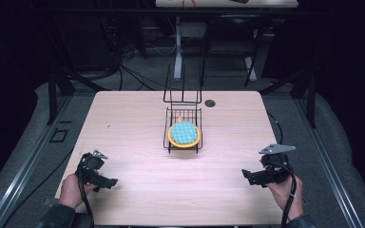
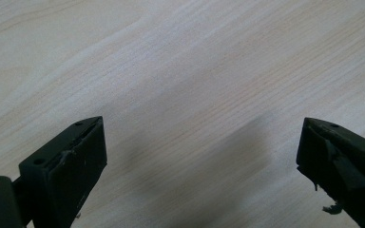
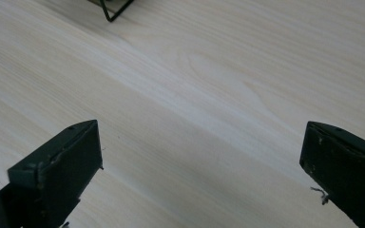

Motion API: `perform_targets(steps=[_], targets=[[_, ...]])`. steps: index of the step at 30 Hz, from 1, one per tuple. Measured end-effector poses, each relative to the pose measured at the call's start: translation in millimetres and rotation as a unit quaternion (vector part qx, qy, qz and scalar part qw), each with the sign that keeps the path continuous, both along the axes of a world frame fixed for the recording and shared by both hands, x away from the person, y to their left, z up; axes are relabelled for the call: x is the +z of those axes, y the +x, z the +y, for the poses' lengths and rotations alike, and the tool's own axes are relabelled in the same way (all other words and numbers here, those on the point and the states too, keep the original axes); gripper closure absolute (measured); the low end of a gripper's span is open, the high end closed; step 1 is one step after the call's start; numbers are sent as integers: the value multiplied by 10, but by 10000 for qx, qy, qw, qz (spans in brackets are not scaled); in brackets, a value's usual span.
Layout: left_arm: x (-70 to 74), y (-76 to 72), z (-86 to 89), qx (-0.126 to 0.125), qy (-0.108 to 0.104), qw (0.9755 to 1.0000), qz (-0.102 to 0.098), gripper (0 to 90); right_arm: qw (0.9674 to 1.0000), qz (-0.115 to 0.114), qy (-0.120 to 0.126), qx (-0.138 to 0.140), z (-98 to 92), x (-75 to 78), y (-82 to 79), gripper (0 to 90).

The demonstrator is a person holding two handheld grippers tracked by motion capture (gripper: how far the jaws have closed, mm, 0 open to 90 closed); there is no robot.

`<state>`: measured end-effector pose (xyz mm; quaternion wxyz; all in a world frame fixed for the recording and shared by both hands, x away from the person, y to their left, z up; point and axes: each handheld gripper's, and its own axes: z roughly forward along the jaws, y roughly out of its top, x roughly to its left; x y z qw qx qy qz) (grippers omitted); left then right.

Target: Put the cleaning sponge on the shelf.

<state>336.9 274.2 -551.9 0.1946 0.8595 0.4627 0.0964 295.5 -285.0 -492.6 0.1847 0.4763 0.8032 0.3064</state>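
Left gripper [image 1: 108, 183]: lower left of the high view, jaws spread wide over bare table [image 1: 123, 128].
Right gripper [image 1: 247, 176]: lower right, jaws apart, holding nothing.
Plate [image 1: 184, 134]: mid-frame, lying in the wire rack [image 1: 169, 124], well apart from both grippers.

One black wire rack [image 1: 183, 128] stood on the surface [image 1: 123, 128], well ahead of both pairs of jaws and between them. In it lay one orange-rimmed plate [image 1: 184, 135], and on that one blue-green cloth pad [image 1: 184, 132]. Two grippers were counted: the left gripper [image 1: 105, 181] and the right gripper [image 1: 248, 175], each with two jaws spread wide.
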Motion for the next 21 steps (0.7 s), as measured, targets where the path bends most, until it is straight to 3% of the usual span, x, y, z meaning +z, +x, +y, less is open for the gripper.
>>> perform_targets(steps=[16, 21], targets=[[-2, 14, -6, -24, 34, 10000, 12, 27, 9982, 555, -204, -138, -196, -279, -130, 0], [-8, 24, -10, 10, 57, 10000, 16, 27, 9977, 624, -233, -136, -201, -289, -122, 0]])
